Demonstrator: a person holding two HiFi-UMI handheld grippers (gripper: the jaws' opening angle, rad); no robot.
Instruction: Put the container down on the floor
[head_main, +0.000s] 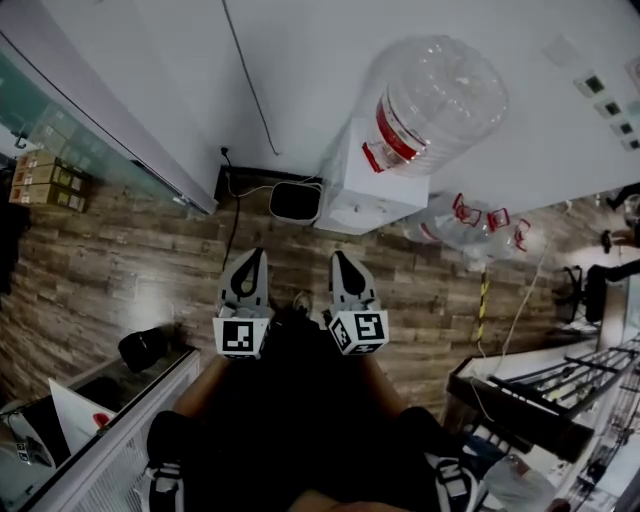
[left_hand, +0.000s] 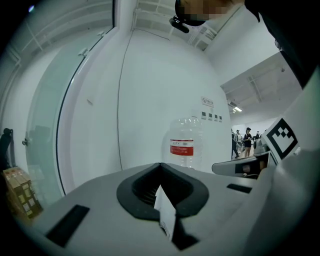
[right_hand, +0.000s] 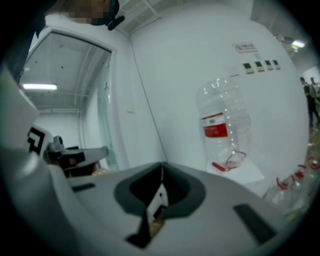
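**Plainly, nothing is held: the jug sits on its dispenser and both grippers are closed**

The container, a large clear water jug (head_main: 435, 100) with a red label, stands neck-down on the white dispenser (head_main: 365, 190) against the wall, well apart from both tools. The left gripper (head_main: 256, 258) has its jaws pressed together on nothing, and so does the right gripper (head_main: 340, 258). Both are close to the person's body and point towards the dispenser.

The first hazard is the grip itself. The jug is broad, round and smooth, far wider than either pair of jaws seems able to span, so a pinch on its wall would likely skid off. A hold from both sides, or at the neck, looks safer. The jaws must also spread before contact, since closed tips would only push the jug.

A sideways push could rock the jug in its seat or tip the dispenser. How much water is inside cannot be told, and a heavier load than expected could pull it out of the grip on the way down.

The landing spot is tight. Empty bottles (head_main: 470, 225) lie on the wooden floor (head_main: 120, 270) to the right of the dispenser. A small bin (head_main: 296, 202) and a black cable (head_main: 232, 225) are to its left. A jug set down on any of these would likely roll or topple.
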